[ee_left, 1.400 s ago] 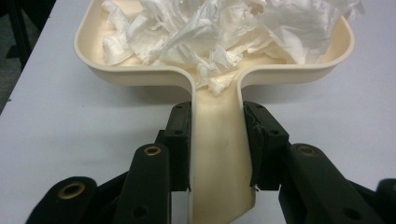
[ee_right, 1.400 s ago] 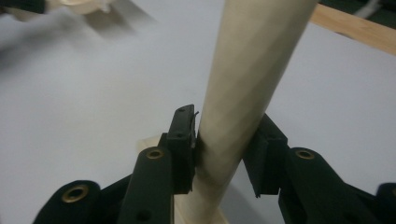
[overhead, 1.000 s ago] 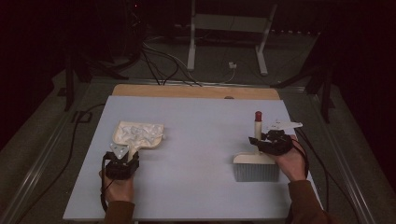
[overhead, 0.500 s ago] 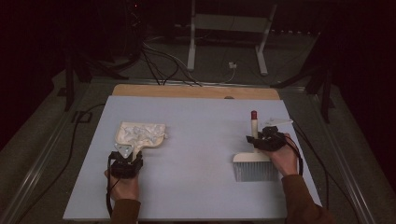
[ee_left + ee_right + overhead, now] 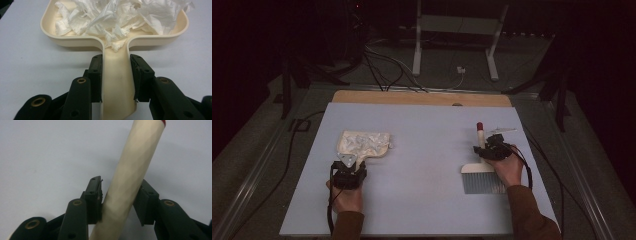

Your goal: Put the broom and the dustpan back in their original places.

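A cream dustpan (image 5: 364, 143) heaped with crumpled white tissue (image 5: 117, 17) lies on the left of the pale blue tabletop (image 5: 427, 165). My left gripper (image 5: 356, 164) is shut on the dustpan's handle (image 5: 117, 82), with both pads against its sides. On the right, a hand brush (image 5: 484, 181) rests with its grey bristles toward me. Its cream handle (image 5: 480, 136) has a red tip that points away from me. My right gripper (image 5: 484, 150) is shut on that handle (image 5: 130, 177), which runs slanted between the jaws.
A wooden strip (image 5: 422, 98) borders the table's far edge. Beyond it the floor holds cables (image 5: 382, 65) and a white metal stand (image 5: 457, 30). More cables trail along both sides of the table. A wide stretch of blue surface separates the two hands.
My right hand has sunk and shifted a little to the left, tipping the brush handle's red tip leftward. The left hand and dustpan have barely moved.
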The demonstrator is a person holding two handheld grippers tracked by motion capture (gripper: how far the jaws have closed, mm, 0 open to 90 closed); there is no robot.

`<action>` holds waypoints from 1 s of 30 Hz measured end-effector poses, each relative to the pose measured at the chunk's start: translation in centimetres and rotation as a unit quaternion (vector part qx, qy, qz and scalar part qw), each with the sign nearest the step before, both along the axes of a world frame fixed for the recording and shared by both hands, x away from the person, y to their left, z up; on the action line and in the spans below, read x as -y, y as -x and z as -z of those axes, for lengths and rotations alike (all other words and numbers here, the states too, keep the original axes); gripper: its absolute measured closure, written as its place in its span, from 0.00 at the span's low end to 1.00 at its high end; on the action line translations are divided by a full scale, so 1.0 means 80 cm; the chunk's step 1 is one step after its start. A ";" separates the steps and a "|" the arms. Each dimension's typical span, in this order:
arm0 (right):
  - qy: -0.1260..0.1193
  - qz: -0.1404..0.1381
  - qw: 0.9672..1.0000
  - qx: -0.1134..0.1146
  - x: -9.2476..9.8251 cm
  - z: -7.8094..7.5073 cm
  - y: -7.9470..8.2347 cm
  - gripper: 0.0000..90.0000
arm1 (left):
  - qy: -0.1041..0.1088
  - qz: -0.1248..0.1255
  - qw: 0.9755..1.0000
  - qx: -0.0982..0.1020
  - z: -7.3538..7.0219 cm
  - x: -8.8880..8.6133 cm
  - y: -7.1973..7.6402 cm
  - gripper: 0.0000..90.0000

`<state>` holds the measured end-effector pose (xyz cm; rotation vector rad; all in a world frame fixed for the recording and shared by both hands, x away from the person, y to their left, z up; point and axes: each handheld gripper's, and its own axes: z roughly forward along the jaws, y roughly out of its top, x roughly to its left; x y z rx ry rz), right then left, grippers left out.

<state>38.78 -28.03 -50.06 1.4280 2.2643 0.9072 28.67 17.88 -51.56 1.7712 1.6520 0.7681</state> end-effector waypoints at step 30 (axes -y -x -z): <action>-0.031 0.083 0.996 0.005 0.002 0.008 0.003 0.28 | 0.008 0.029 0.999 0.019 0.004 -0.007 -0.009 0.34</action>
